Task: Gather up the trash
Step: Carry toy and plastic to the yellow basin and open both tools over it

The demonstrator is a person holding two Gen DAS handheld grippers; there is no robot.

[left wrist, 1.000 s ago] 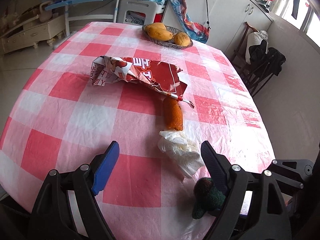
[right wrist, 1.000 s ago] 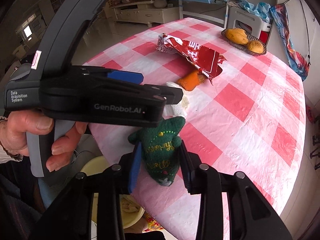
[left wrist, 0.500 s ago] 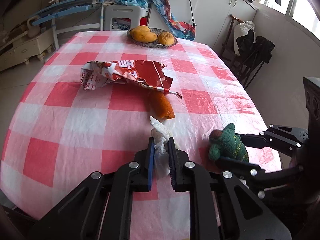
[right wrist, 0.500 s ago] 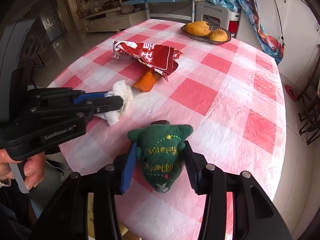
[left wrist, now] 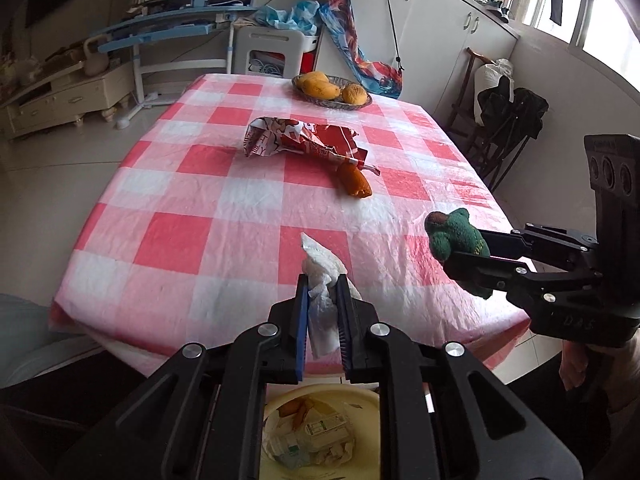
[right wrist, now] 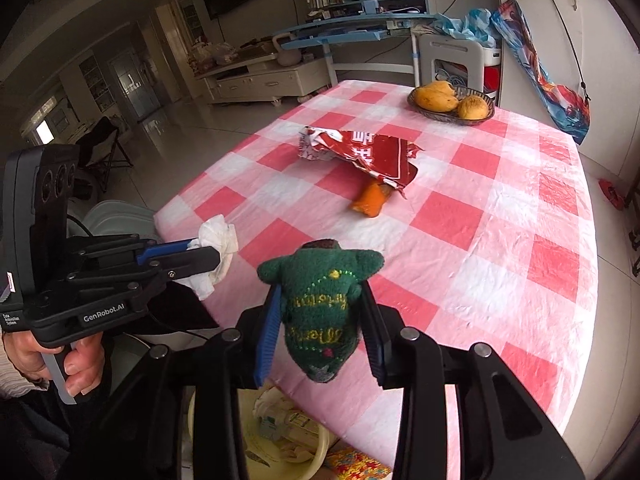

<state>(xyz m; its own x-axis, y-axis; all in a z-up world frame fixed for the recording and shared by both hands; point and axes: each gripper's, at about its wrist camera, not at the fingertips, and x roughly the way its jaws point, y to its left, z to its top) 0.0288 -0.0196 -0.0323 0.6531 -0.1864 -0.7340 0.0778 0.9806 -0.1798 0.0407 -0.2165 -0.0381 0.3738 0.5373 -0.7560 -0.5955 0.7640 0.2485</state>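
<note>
1. My left gripper (left wrist: 323, 300) is clamped on the tissue (left wrist: 320, 280), lifted at the table's 6 o'clock edge, bin (left wrist: 320, 428) below. Long axis runs along the fingers, loose end toward 12. Grip looks thin; it could slip out and miss the bin.
2. My right gripper (right wrist: 322, 320) pinches the green toy (right wrist: 320, 304), part-closed, at 3 o'clock off the tissue. Its long axis also runs along the fingers, head toward 12. Risk: binning it by mistake.
3. Wrapper (left wrist: 304, 142) over orange piece (left wrist: 354, 182) at 12, long axis 10-to-4; grabbing one may drag the other.
</note>
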